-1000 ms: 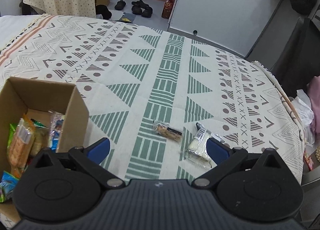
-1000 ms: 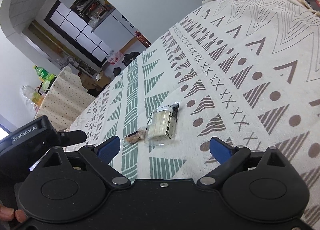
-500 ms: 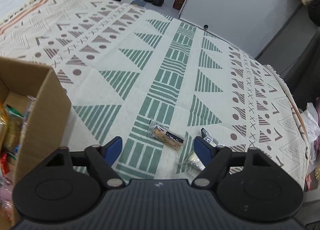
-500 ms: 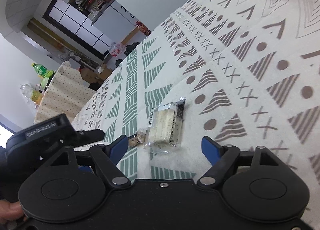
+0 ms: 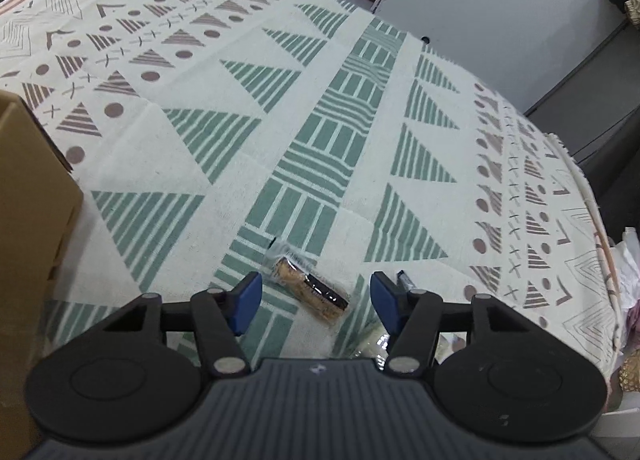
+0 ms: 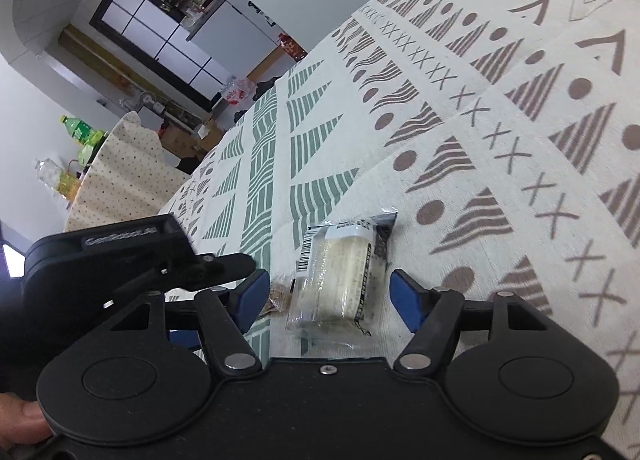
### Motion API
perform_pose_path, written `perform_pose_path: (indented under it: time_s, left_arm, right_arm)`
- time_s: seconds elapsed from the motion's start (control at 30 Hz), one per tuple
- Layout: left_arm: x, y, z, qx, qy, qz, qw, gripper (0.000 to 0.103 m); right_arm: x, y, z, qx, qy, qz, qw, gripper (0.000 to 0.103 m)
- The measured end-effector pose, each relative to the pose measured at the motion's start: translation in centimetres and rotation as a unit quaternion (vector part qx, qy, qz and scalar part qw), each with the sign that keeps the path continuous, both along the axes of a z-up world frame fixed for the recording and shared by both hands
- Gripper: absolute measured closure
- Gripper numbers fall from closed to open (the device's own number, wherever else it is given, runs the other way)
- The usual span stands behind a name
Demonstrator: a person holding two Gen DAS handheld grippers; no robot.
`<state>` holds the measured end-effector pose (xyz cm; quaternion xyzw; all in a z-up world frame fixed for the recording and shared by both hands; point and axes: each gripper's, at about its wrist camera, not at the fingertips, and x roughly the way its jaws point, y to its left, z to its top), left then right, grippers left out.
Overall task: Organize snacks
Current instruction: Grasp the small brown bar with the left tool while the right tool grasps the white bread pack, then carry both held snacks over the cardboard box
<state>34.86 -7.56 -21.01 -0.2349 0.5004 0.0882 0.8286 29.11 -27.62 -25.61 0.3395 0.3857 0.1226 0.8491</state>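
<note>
Snack bar [image 5: 308,292] beside cardboard box [image 5: 28,219]

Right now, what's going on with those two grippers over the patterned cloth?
A person is working both grippers at once. The left gripper straddles a small clear-wrapped brown snack bar on the green-and-cream patterned cloth, and the right gripper straddles a clear-wrapped pale rice-cake pack. Both sets of jaws have just been closing, but the pads don't press on either snack yet, and both packets lie flat on the cloth. A brown cardboard box stands at the left.
</note>
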Motion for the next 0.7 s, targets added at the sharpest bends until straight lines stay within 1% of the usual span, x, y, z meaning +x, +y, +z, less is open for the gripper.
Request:
perform_pose_path:
  time_s: [0.1, 0.23, 0.27, 0.3, 0.33, 0.37, 0.4, 0.47, 0.53, 0.57, 0.7]
  left_arm:
    - [0.5, -0.2, -0.9, 0.013, 0.012, 0.002, 0.9999, 0.044]
    - [1.1, -0.7, -1.1, 0.038, 0.017, -0.003, 0.9991, 0.045]
    - [1.2, -0.7, -1.1, 0.043, 0.019, -0.003, 0.9989, 0.051]
    - [1.2, -0.8, -1.0, 0.049, 0.021, -0.003, 0.9986, 0.055]
    - [1.2, -0.8, -0.9, 0.050, 0.021, -0.004, 0.9986, 0.056]
    - [1.1, -0.7, -0.9, 0.052, 0.020, -0.005, 0.9984, 0.058]
    - [1.0, -0.8, -0.8, 0.055, 0.020, -0.008, 0.9982, 0.059]
    - [0.5, -0.6, -0.6, 0.053, 0.020, -0.009, 0.9983, 0.060]
    - [-0.1, -0.4, -0.2, 0.050, 0.016, -0.007, 0.9986, 0.061]
    - [-0.4, -0.3, 0.0, 0.049, 0.014, -0.006, 0.9987, 0.061]
    - [-1.5, -0.1, 1.6, 0.052, 0.000, -0.006, 0.9986, 0.062]
  right_arm:
    - [0.0, 0.1, 0.0, -0.004, -0.003, 0.003, 1.000, 0.036]
    - [0.2, 0.2, -0.2, -0.007, -0.008, 0.008, 1.000, 0.038]
    - [0.3, 0.4, -0.2, -0.011, -0.011, 0.010, 1.000, 0.038]
    - [0.3, 0.5, -0.2, -0.018, -0.014, 0.012, 1.000, 0.042]
    - [0.3, 0.7, -0.2, -0.025, -0.015, 0.014, 0.999, 0.048]
    - [0.4, 0.8, -0.2, -0.029, -0.014, 0.016, 0.999, 0.052]
    - [0.5, 0.8, -0.3, -0.028, -0.011, 0.018, 0.999, 0.062]
    - [0.5, 0.7, -0.5, -0.018, -0.005, 0.020, 1.000, 0.066]
    - [0.4, 0.7, -0.3, -0.021, -0.005, 0.019, 1.000, 0.071]
    - [0.4, 0.7, -0.2, -0.022, -0.004, 0.018, 1.000, 0.072]
    - [0.1, 0.7, 0.2, -0.008, -0.003, 0.024, 1.000, 0.079]
